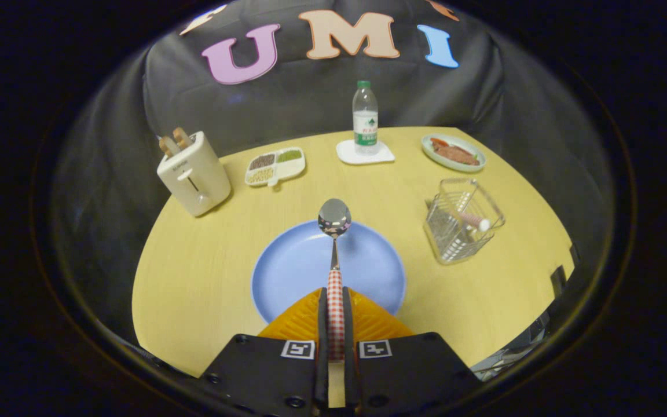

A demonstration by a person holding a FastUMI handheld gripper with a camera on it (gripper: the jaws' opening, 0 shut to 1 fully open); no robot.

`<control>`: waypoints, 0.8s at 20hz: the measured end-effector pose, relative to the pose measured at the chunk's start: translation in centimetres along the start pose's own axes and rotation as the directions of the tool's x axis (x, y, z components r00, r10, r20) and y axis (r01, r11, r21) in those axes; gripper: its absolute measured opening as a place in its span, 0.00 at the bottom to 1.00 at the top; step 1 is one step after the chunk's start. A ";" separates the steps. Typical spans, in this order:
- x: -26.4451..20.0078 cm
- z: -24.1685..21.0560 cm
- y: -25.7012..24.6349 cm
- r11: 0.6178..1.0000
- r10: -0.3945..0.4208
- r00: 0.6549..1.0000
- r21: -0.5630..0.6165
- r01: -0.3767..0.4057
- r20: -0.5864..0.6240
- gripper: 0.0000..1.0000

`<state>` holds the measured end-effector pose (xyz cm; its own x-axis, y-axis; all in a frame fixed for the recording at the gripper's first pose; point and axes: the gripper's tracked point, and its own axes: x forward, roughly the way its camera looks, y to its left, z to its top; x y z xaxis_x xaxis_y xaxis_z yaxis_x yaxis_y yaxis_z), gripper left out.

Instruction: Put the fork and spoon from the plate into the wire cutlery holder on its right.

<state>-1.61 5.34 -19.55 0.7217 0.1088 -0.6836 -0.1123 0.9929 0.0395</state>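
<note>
1. My claw [335,301] is clamped on the spoon [334,255]. Both fingers press the checked handle from either side, and the bowl points straight ahead beyond the tips.
2. I grip it low on the handle, I think so the long end stays free to drop into the holder first.
3. The spoon hangs over the blue plate [293,272], which sits near the table's [194,272] front edge. I judge it lifted clear, though from this angle I cannot be sure the bowl is not touching the rim.
4. The wire holder [462,227] stands to the plate's right, towards the table's right edge. A checked handle with a pale end already leans out of it; I take that for the fork, but its head is lost behind the mesh.
5. My fingers hide the plate's near rim and the handle's end.
6. Along the far edge stand a toaster [194,172], a divided snack tray [275,165], a bottle [365,119] on a coaster, and a dish of food [454,153] I cannot identify.
</note>
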 end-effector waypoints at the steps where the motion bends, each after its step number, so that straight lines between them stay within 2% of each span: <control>1: -0.7 1.2 -1.0 1.000 -0.003 1.000 0.009 0.003 0.005 0.14; 5: -3.2 5.6 -5.9 0.997 -0.013 1.000 0.069 0.014 -0.017 0.14; 10: -4.1 7.8 -10.5 0.983 0.027 0.988 0.184 0.001 -0.152 0.14; 13: -4.0 7.6 -13.7 0.991 -0.015 0.968 0.127 0.048 -0.249 0.14; 16: -3.8 7.1 -15.4 0.990 -0.026 0.928 0.117 0.075 -0.372 0.14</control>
<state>2.22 -10.01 -12.34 0.4189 0.0570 -0.9063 0.0224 0.9971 0.0731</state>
